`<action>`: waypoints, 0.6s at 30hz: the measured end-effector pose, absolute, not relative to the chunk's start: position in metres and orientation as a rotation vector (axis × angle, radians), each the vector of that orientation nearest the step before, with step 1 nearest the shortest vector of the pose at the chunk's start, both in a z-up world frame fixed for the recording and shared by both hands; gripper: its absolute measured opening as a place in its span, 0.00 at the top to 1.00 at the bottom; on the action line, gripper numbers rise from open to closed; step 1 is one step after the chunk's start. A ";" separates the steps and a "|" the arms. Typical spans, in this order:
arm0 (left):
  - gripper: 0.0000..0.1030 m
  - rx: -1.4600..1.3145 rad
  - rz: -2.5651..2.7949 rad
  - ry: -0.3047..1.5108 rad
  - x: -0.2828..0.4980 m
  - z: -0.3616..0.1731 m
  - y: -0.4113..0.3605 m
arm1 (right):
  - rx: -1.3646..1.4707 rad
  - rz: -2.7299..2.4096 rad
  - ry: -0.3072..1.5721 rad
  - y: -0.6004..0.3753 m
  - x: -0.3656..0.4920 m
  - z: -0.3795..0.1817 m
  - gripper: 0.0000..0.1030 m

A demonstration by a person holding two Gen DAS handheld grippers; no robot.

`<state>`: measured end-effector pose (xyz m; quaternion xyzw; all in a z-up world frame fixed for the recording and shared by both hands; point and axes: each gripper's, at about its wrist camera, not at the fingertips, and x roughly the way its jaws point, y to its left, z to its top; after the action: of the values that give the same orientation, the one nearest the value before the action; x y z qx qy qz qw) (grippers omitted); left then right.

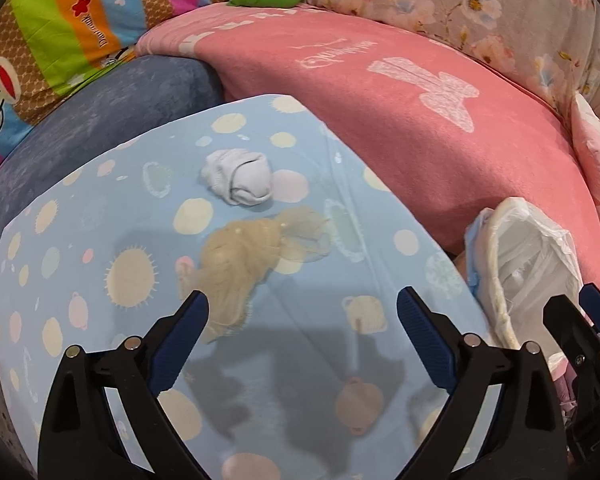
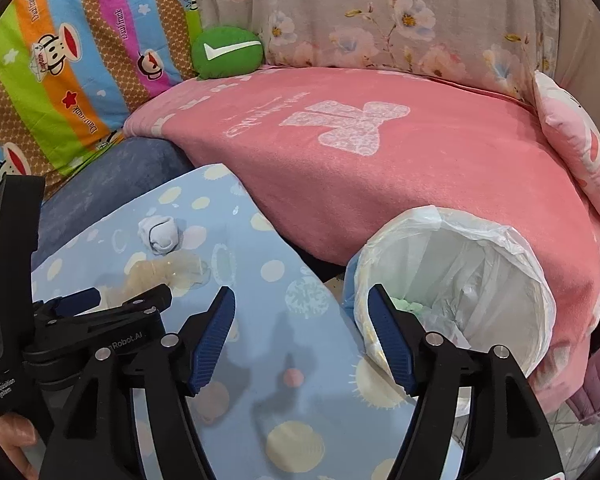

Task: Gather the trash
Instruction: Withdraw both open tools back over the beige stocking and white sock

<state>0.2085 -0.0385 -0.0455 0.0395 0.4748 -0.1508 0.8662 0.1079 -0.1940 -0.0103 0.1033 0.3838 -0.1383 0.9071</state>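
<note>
A crumpled beige mesh wad [image 1: 240, 264] lies on the blue spotted cloth [image 1: 100, 280], just ahead of my open, empty left gripper [image 1: 302, 308]. A balled white tissue [image 1: 238, 178] lies beyond it. Both also show in the right wrist view, the mesh [image 2: 168, 274] and the tissue [image 2: 160, 234]. A white-lined trash bin [image 2: 460, 280] stands at the cloth's right edge, with some green scraps inside. My right gripper [image 2: 302, 312] is open and empty, hovering by the bin's near-left rim. The bin also shows in the left wrist view [image 1: 528, 264].
A pink blanket [image 1: 420, 120] covers the sofa behind the cloth and bin. A green cushion [image 2: 228, 54], striped cartoon bedding [image 2: 72, 72] and a floral cover [image 2: 420, 20] lie at the back. A blue-grey cushion [image 1: 100, 120] is on the left.
</note>
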 end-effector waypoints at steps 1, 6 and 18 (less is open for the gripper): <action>0.11 0.084 -0.310 0.996 0.210 -0.047 -0.034 | 0.206 -0.280 0.796 -0.190 0.110 -0.011 0.34; 0.10 0.096 -0.283 1.015 0.222 -0.061 -0.016 | 0.192 -0.264 0.807 -0.175 0.119 -0.018 0.29; 0.11 0.028 -0.298 1.088 0.257 -0.095 0.009 | 0.190 -0.228 0.866 -0.150 0.152 -0.047 0.28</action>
<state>0.2573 0.0090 -0.0950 0.0134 0.5154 -0.1411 0.8451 0.1522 -0.1502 -0.0472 0.0916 0.4181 -0.1101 0.8971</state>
